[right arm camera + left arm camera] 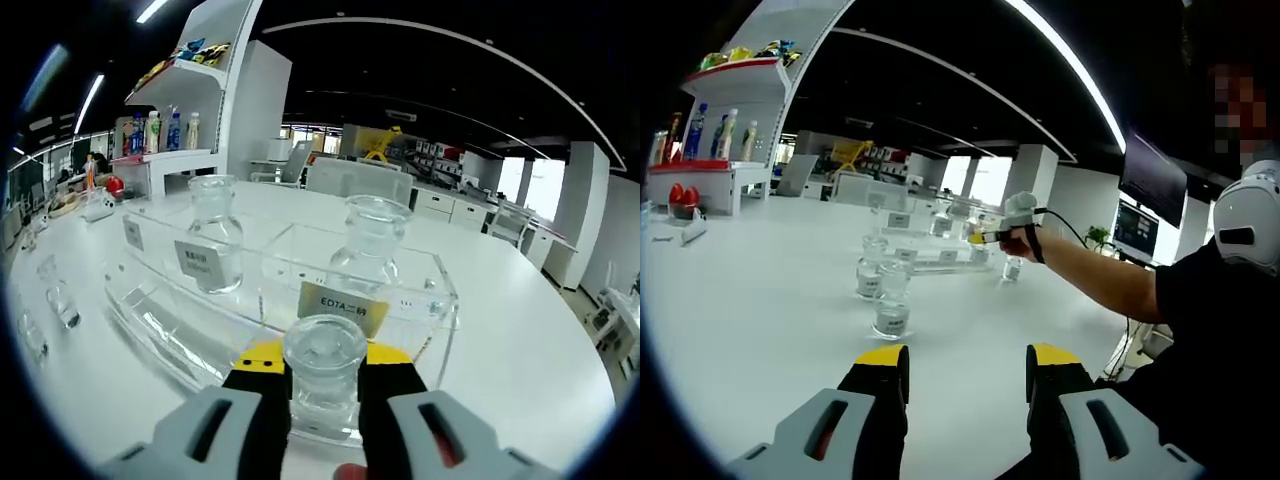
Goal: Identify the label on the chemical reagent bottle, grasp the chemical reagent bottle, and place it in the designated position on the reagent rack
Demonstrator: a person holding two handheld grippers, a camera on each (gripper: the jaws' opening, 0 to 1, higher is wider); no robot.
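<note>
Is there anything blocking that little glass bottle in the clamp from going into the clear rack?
Nothing visible blocks it. The right gripper holds the bottle right before the clear rack. Two bottles already stand in the back compartments, behind the yellow EDTA label.

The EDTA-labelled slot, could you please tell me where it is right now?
In the right gripper view, the EDTA label sits centre, on the clear rack, just behind the bottle held between the fingers.

Grey tongs (968, 372) with yellow-capped black jaws; person (1215, 330) wears a black shirt.
</note>
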